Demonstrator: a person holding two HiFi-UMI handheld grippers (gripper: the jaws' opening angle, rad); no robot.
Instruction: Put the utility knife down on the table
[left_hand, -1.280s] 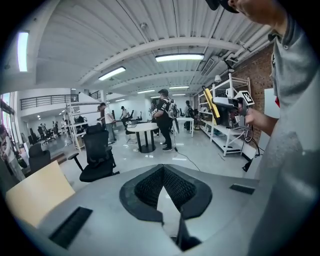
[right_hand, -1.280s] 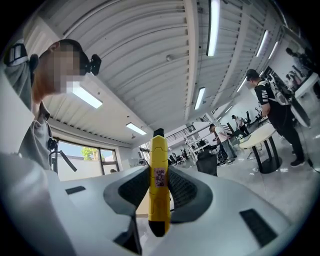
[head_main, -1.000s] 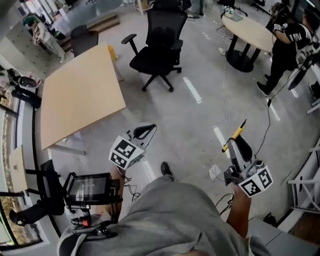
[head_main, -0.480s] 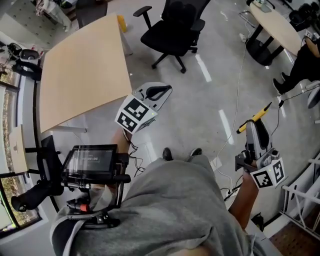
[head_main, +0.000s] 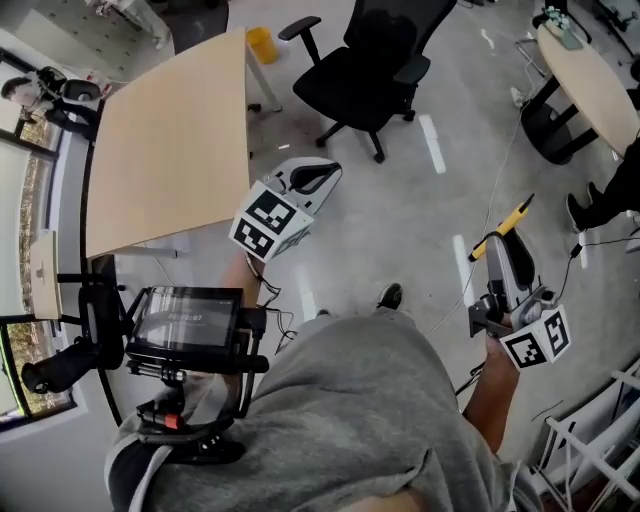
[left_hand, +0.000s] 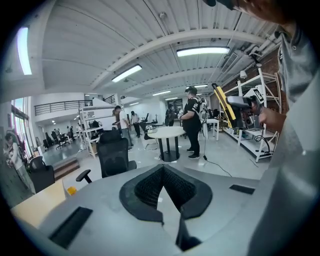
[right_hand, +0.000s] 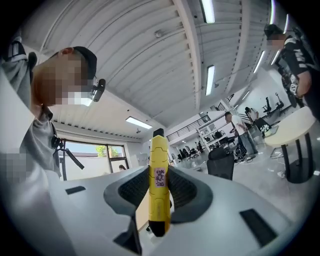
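"What's changing?"

"The table (head_main: 165, 140) is drawing closer ahead of the left gripper (head_main: 312, 182), which is pressed together and empty. The right gripper (right_hand: 159, 172) is pinching the utility knife (right_hand: 159, 186) between its jaws. Set-down is nearing, I'd judge."

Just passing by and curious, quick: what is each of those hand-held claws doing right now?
Left gripper: closed, nothing in it.
Right gripper: closed on the yellow utility knife.
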